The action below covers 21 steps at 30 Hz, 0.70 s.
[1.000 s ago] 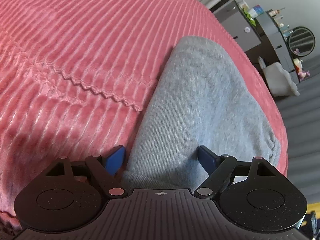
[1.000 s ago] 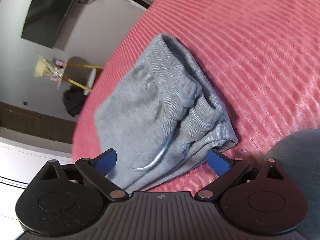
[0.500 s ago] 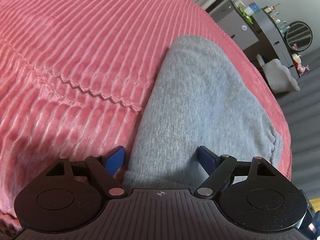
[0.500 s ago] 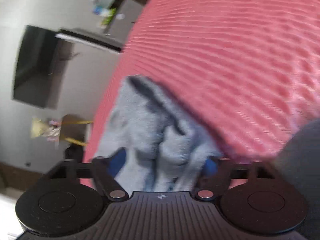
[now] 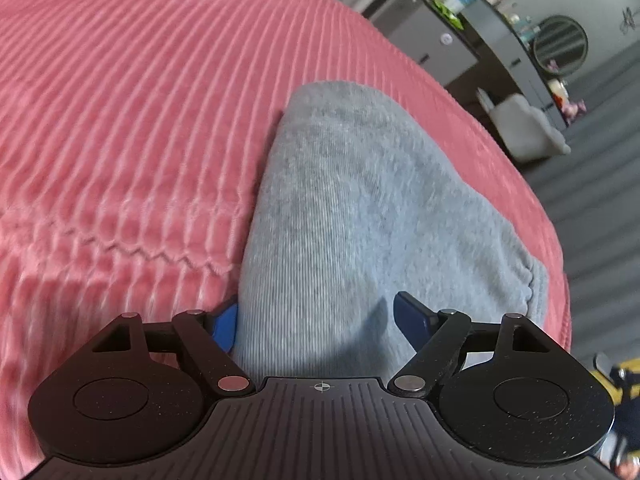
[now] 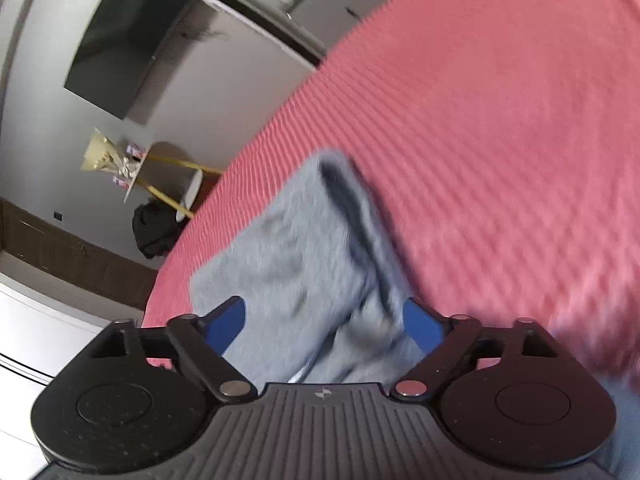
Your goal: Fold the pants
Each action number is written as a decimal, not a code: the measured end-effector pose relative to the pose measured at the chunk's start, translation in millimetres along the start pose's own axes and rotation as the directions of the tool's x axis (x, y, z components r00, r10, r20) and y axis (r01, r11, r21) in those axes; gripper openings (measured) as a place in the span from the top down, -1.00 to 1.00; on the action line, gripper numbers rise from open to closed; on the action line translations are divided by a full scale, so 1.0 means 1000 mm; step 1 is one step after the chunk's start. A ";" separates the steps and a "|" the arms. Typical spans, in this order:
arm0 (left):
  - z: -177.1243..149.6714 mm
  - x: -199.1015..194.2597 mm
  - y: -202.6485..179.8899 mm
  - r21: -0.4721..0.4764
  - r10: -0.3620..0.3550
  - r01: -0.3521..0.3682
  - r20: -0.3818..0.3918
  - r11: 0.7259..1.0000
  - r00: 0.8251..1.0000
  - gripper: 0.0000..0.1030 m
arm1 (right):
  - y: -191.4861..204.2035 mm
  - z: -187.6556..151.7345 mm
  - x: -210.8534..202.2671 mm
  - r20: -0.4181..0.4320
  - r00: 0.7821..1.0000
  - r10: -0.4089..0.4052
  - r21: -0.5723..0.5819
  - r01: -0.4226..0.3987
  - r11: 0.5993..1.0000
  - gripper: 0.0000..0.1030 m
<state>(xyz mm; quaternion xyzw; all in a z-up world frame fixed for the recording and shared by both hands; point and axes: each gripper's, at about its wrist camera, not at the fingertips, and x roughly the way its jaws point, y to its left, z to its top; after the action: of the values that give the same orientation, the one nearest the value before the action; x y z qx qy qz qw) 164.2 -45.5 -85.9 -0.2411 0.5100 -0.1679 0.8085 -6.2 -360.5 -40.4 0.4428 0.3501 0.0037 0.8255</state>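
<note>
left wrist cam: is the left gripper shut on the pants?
No, the left gripper is open, its blue fingers spread apart with the gray pants lying between them on the pink bedspread.

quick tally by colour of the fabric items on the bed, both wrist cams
Grey: 1, the folded pants
Pink-red: 1, the ribbed bed cover
Total: 2

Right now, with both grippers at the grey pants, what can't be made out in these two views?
- Left wrist view: the near edge of the grey pants is hidden behind the left gripper.
- Right wrist view: motion blur smears the pants' folds, so layers cannot be counted.
- Right gripper: whether its fingers touch cloth is unclear.
- Red bedspread: edges cut off.
</note>
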 end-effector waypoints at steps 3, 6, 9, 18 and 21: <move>0.012 0.013 0.001 0.038 -0.016 0.018 -0.037 0.999 0.999 -0.60 | -0.025 0.022 0.032 -0.075 0.994 0.076 0.070 -0.070 0.995 -0.82; 0.019 0.023 -0.002 0.092 -0.055 0.061 -0.063 0.994 0.997 -0.65 | -0.036 0.035 0.070 -0.155 0.985 0.077 0.058 -0.069 0.996 -0.82; 0.024 0.033 -0.008 0.150 -0.076 0.089 -0.087 0.985 0.993 -0.68 | -0.047 0.045 0.101 -0.211 0.969 0.125 0.087 -0.109 0.990 -0.81; 0.037 0.056 -0.027 0.223 -0.105 0.126 -0.102 0.967 0.989 -0.68 | -0.015 0.045 0.138 -0.270 0.946 0.180 -0.014 -0.191 0.982 -0.68; 0.034 0.049 -0.031 0.260 -0.132 0.150 -0.083 0.954 0.988 -0.38 | -0.009 0.038 0.133 -0.267 0.953 0.142 -0.047 -0.160 0.986 -0.17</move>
<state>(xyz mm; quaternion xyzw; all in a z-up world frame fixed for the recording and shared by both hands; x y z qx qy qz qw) 214.5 -88.9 -92.6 -0.1609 0.4903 -0.2997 0.8025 114.2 -351.3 -109.5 0.4355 0.4212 0.1374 0.7836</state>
